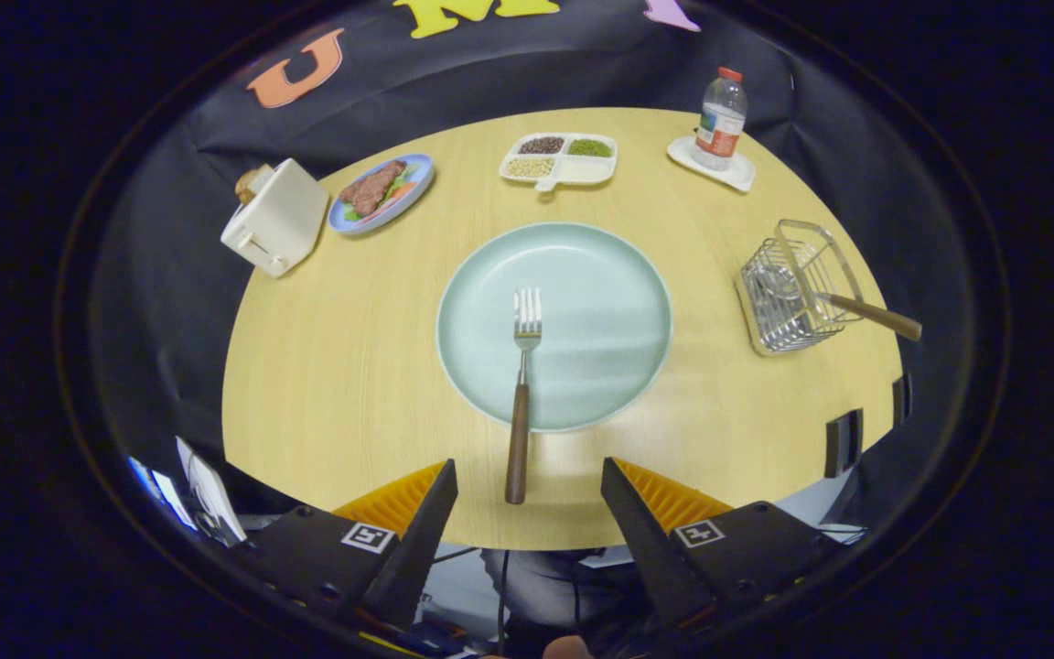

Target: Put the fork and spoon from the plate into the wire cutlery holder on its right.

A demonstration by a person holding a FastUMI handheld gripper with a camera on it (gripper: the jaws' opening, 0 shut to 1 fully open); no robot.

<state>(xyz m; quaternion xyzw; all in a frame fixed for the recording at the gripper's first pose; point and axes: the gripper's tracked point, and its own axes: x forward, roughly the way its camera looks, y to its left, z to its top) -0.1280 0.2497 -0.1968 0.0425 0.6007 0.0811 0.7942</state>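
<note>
A fork (521, 384) with a brown wooden handle lies with its tines on the pale green plate (600, 275) and its handle sticking out over the plate's near rim toward me. The wire cutlery holder (788, 288) stands to the plate's right, and a spoon (865, 313) sits in it, its wooden handle leaning out to the right. My gripper (527, 480) is open, held above the table's near edge. The end of the fork's handle lies between the two fingertips, with nothing gripped.
Beyond the plate are a white divided tray of beans (559, 158), a blue plate of food (382, 192), a white toaster (275, 218) at the left edge, and a water bottle (721, 119) on a white coaster at the far right. The round wooden table (344, 366) ends just ahead of the fingers.
</note>
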